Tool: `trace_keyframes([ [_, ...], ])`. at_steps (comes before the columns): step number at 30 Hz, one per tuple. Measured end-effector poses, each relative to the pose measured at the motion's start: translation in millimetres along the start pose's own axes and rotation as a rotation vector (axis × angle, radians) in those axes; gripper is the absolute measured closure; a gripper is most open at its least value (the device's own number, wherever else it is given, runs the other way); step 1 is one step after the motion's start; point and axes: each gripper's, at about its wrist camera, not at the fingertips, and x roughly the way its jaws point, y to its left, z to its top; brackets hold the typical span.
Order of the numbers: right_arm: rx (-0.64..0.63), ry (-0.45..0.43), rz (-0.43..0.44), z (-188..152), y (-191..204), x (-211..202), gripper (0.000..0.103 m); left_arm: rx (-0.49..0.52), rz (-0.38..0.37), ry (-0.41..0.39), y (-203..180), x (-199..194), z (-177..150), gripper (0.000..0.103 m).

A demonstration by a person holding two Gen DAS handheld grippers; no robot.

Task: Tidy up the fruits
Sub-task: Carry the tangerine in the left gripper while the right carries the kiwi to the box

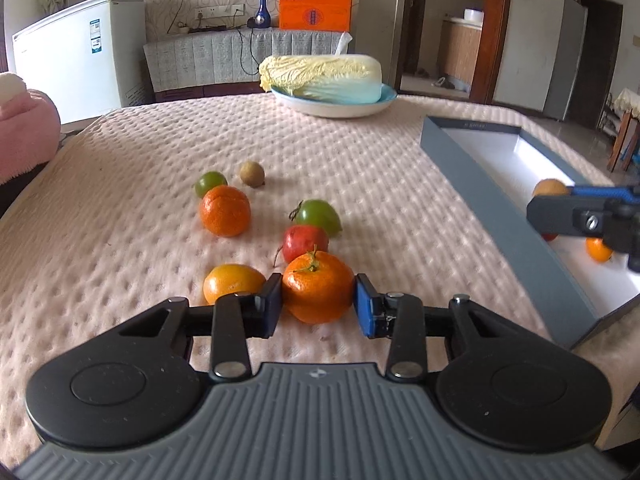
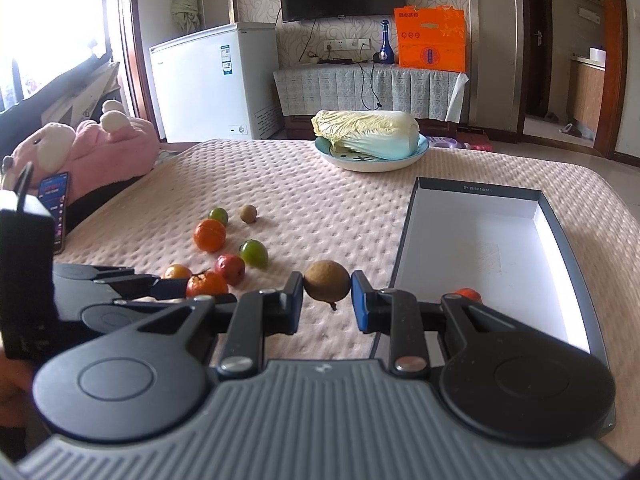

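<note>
My left gripper (image 1: 319, 306) is shut on a stemmed tangerine (image 1: 318, 288) resting on the pink quilted table cover. Just beyond it lie a red fruit (image 1: 305, 242), a green one (image 1: 320, 216), a yellow-orange one (image 1: 232, 282), another tangerine (image 1: 225, 211), a small green fruit (image 1: 210, 183) and a brown one (image 1: 252, 174). My right gripper (image 2: 327, 302) is shut on a brown round fruit (image 2: 327, 280), held beside the left wall of the grey box (image 2: 400, 240). Inside the box lie an orange fruit (image 1: 598, 249) and a red one (image 2: 468, 294).
A napa cabbage (image 2: 366, 134) lies on a plate (image 2: 372, 164) at the far side of the table. A pink plush toy (image 2: 100, 148) and a phone (image 2: 54, 208) sit off the table's left edge. A white freezer (image 2: 208, 80) stands behind.
</note>
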Motion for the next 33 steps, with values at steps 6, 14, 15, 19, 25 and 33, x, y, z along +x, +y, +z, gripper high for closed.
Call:
trace_keyframes([
  [6,-0.003,-0.011,0.005,0,0,-6,0.074,0.014,-0.007,-0.016,-9,-12,6,0.06],
  [14,0.008,-0.021,-0.005,-2,-7,-17,0.074,0.016,-0.011,-0.04,-20,-24,12,0.06],
  [15,0.011,-0.024,-0.008,-2,-9,-19,0.074,0.017,-0.01,-0.043,-22,-25,13,0.06],
  [19,0.027,-0.032,-0.022,-3,-18,-26,0.074,0.025,-0.017,-0.052,-31,-29,16,0.06],
  [25,0.054,-0.033,-0.053,-7,-37,-37,0.074,0.057,-0.048,-0.058,-55,-31,18,0.06],
  [33,0.092,-0.032,-0.101,-14,-65,-51,0.074,0.092,-0.087,-0.07,-93,-26,23,0.06],
])
